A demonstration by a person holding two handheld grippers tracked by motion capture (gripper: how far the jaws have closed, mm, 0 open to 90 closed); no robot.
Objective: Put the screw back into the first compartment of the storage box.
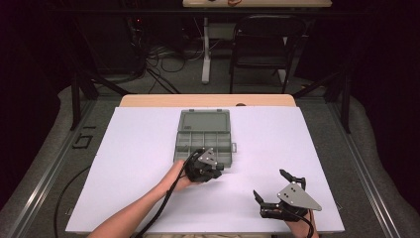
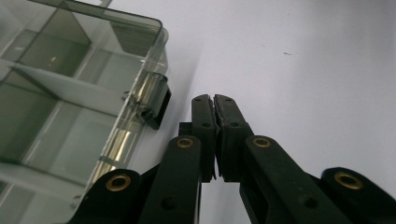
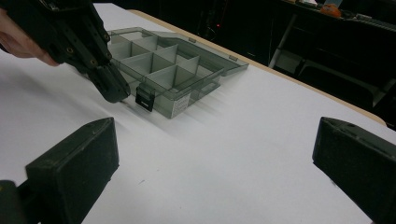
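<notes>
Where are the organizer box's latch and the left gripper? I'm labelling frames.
latch [image 2: 158, 105], left gripper view, its black clip face.
left gripper [image 2: 214, 100], left gripper view, between shut fingertips.

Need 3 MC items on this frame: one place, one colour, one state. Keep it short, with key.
1. Where is the left gripper?
A. at the organizer box's near edge
B. at the table's far edge
C. inside the lid

2. The box's latch is
A. white
B. black
C. orange

3. The right gripper's jaws are
A. shut
B. closed on the latch
C. wide open

Key: 1 A, its tips sit beside the box's front wall; 2 B, dark clip against clear grey plastic; 3 C, the two pads stand far apart with bare table between.
</notes>
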